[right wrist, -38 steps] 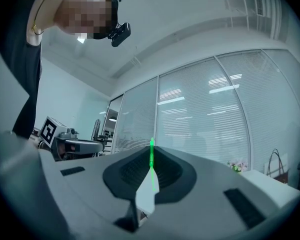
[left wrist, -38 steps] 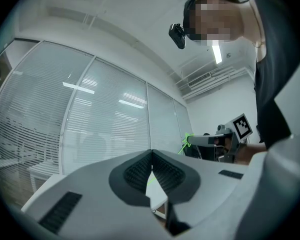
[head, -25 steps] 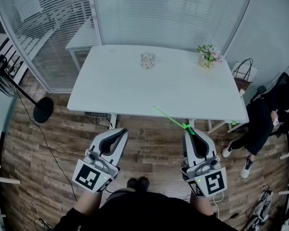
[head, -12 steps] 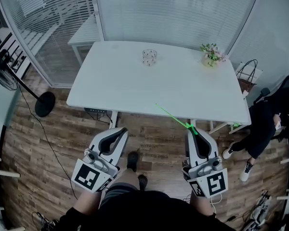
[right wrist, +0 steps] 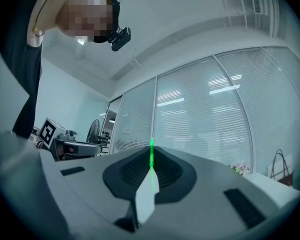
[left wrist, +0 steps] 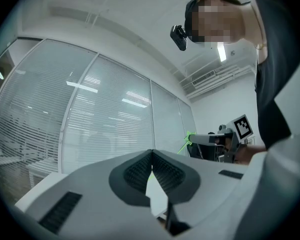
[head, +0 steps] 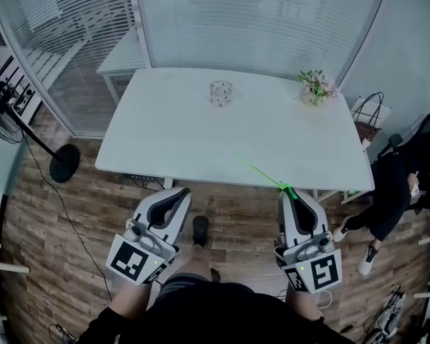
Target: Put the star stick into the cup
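Observation:
A thin green star stick (head: 261,172) juts forward and to the left from my right gripper (head: 292,193), which is shut on its near end; its far tip reaches over the front edge of the white table (head: 172,135). In the right gripper view the green stick (right wrist: 151,156) runs up between the closed jaws. A small clear glass cup (head: 220,92) stands at the far middle of the table. My left gripper (head: 182,192) is shut and empty, held below the table's front edge. The left gripper view shows its jaws pressed together, with the right gripper (left wrist: 191,140) off to the side.
A small pot of flowers (head: 317,86) stands at the table's far right. A standing fan (head: 7,110) is on the floor at the left. A person in black (head: 394,185) sits at the right beside a bag (head: 365,117). Glass walls with blinds stand behind the table.
Both grippers have come closer to the table's front edge, and the stick's tip now reaches over the tabletop. The person's feet have stepped forward.

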`<control>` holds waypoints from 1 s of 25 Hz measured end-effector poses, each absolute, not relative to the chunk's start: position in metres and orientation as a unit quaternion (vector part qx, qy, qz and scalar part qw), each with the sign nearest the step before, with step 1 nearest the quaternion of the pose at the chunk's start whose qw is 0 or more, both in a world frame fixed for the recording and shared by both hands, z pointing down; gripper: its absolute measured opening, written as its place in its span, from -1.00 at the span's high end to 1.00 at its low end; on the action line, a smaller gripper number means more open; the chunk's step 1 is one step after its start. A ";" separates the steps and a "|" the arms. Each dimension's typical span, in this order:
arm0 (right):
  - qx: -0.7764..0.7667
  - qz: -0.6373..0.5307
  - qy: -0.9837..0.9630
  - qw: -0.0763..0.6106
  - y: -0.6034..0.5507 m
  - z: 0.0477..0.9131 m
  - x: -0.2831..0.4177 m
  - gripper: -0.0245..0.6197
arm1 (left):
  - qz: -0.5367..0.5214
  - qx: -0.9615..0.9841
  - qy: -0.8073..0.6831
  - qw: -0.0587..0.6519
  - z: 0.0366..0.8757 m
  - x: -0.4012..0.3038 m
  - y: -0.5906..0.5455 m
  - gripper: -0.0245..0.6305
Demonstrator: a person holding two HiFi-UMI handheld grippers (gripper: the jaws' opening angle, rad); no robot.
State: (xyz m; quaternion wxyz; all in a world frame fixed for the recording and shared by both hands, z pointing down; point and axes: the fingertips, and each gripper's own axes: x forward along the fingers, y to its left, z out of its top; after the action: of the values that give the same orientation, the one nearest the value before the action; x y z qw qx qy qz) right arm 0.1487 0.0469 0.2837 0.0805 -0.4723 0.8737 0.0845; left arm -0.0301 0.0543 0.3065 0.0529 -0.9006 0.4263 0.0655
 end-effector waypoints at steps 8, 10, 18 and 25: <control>-0.465 0.097 0.877 0.078 -0.017 0.283 0.128 0.86 | 0.062 -0.900 0.427 0.054 0.312 -0.044 -0.012 0.88; -0.466 0.096 0.876 0.080 -0.035 0.284 0.123 0.86 | 0.058 -0.901 0.426 0.055 0.313 -0.049 -0.030 0.88; -0.470 0.099 0.872 0.093 -0.099 0.271 0.104 0.86 | 0.056 -0.906 0.416 0.055 0.312 -0.062 -0.102 0.88; -0.489 0.102 0.863 0.078 -0.154 0.273 0.102 0.86 | 0.056 -0.909 0.409 0.052 0.309 -0.071 -0.158 0.88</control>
State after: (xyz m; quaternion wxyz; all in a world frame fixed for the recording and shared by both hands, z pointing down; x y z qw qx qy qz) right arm 0.1024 -0.1542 0.2730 0.0781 -0.4886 0.8630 0.1018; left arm -0.0709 -0.1582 0.3089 0.0525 -0.9093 0.4091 0.0557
